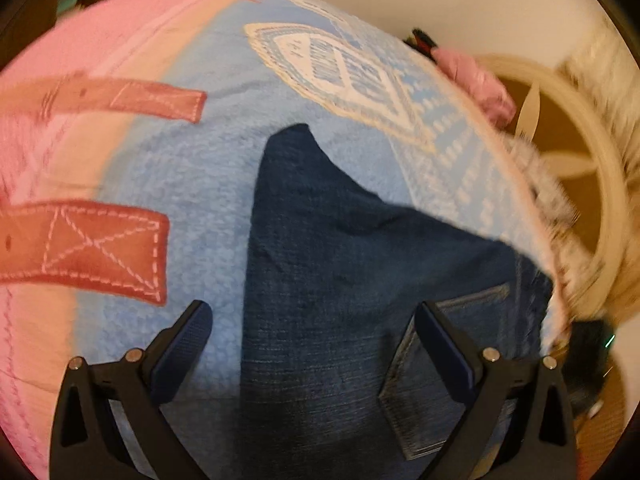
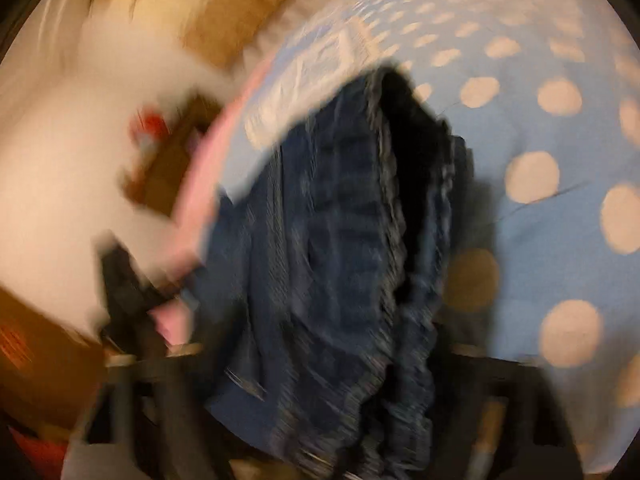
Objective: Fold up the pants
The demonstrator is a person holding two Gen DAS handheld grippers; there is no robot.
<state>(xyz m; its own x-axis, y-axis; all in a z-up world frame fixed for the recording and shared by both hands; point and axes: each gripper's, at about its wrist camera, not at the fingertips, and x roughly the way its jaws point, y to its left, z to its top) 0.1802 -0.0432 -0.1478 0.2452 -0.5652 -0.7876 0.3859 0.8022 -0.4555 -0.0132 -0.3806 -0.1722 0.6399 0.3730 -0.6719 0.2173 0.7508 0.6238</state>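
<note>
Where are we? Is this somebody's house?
Probably a home, maybe a bedroom: dark jeans lie on a soft fleecy blue-and-pink blanket, with a fluffy pale rug beside it.

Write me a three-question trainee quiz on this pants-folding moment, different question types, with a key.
1. True or false: the left gripper has its fingers clamped shut on the jeans.
2. Which pattern shows on the blue blanket in the right wrist view? A) stripes B) pale dots C) checks
3. Fill in: by the left gripper's right finger, the jeans show a back ____.

Key: 1 false, the fingers stand apart over the denim; 2 B; 3 pocket.
</note>
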